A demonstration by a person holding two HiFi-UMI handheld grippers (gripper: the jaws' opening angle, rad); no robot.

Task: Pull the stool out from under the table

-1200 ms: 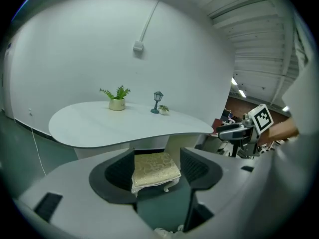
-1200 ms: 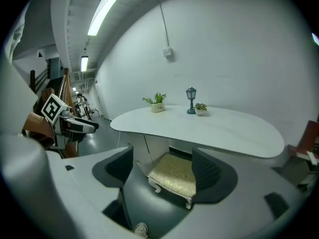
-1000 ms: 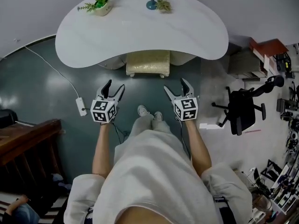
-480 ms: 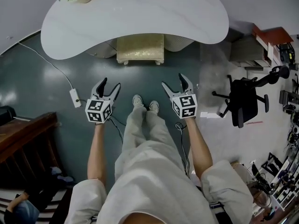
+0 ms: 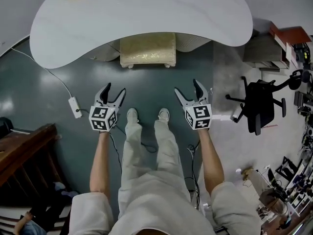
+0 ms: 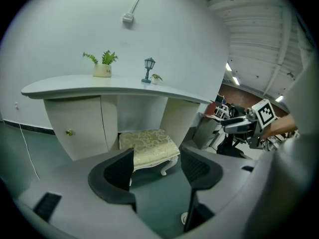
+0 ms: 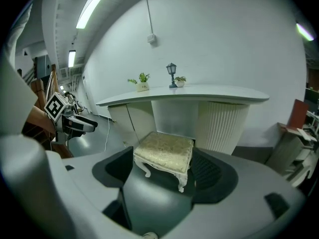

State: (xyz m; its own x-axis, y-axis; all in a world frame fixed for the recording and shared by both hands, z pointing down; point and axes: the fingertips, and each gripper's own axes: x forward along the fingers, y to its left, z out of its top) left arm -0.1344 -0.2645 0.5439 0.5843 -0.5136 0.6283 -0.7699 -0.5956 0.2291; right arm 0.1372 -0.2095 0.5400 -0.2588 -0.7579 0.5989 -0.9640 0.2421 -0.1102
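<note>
A cream stool [image 5: 147, 49] with a patterned cushion and white legs stands partly under the white kidney-shaped table [image 5: 142, 13]. The left gripper view shows the stool [image 6: 148, 148] ahead, beyond the jaws; so does the right gripper view, with the stool [image 7: 164, 152] in the table's knee gap. My left gripper [image 5: 113, 93] is open and empty, well short of the stool and left of it. My right gripper [image 5: 190, 89] is also open and empty, short of the stool's right side. The person's feet [image 5: 146, 115] stand between the two grippers.
A black office chair [image 5: 259, 104] stands on the right, with cluttered shelves [image 5: 293, 58] behind it. A white cable with a power strip [image 5: 74, 106] lies on the floor at the left. A dark wooden cabinet [image 5: 24, 151] is at the lower left. A potted plant [image 6: 102, 64] and small lamp [image 6: 148, 68] sit on the table.
The person has stepped toward the table, so table and stool appear larger and nearer. Both grippers stay open and moved forward with the body, spreading slightly apart.
</note>
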